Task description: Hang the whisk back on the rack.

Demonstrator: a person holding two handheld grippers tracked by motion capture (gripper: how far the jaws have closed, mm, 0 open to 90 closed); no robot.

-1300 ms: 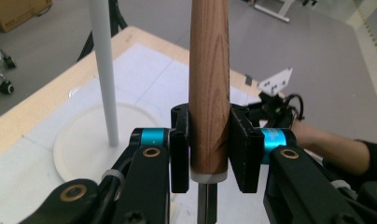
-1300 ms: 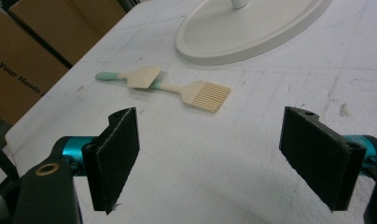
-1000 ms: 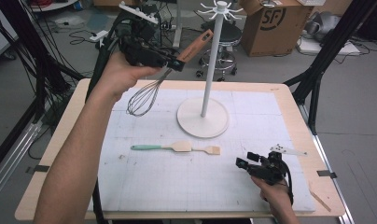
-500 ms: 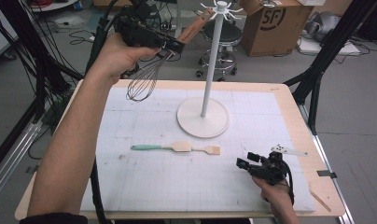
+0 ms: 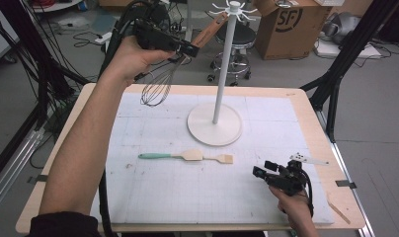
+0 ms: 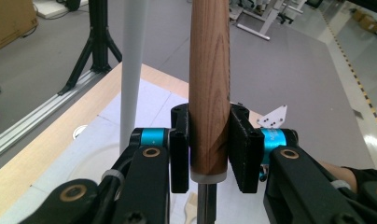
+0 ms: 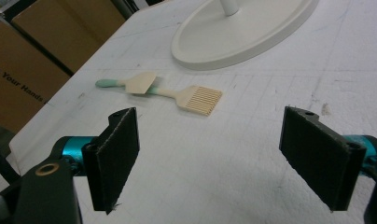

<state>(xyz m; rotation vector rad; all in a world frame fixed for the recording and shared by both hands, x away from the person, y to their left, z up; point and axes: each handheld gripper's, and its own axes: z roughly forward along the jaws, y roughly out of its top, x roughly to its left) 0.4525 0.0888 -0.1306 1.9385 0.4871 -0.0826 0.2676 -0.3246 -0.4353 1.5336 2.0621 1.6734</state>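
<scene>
Lifting the whisk (image 5: pixel 160 81) toward the rack (image 5: pixel 226 12) hooks, your left gripper (image 5: pixel 190 49) has risen, clamped on its wooden handle; right gripper (image 5: pixel 264 170) rests, jaws apart.

the whisk (image 5: pixel 160 81) has thin shiny metal wires and a smooth brown wooden handle (image 6: pixel 210 88) with a visible grain, ending in a pale plastic collar. the left claw (image 6: pixel 209 149) has matt black pads (image 6: pixel 242 149) and glossy blue metal fittings. the stand (image 5: pixel 215 123) looks like smooth matt white plastic or painted metal. the table (image 5: pixel 306 106) has a pale wood rim under a white gridded mat. the brush (image 7: pixel 196 99) looks cream and rubbery, and the spatula (image 5: pixel 170 156) has a green handle.
</scene>
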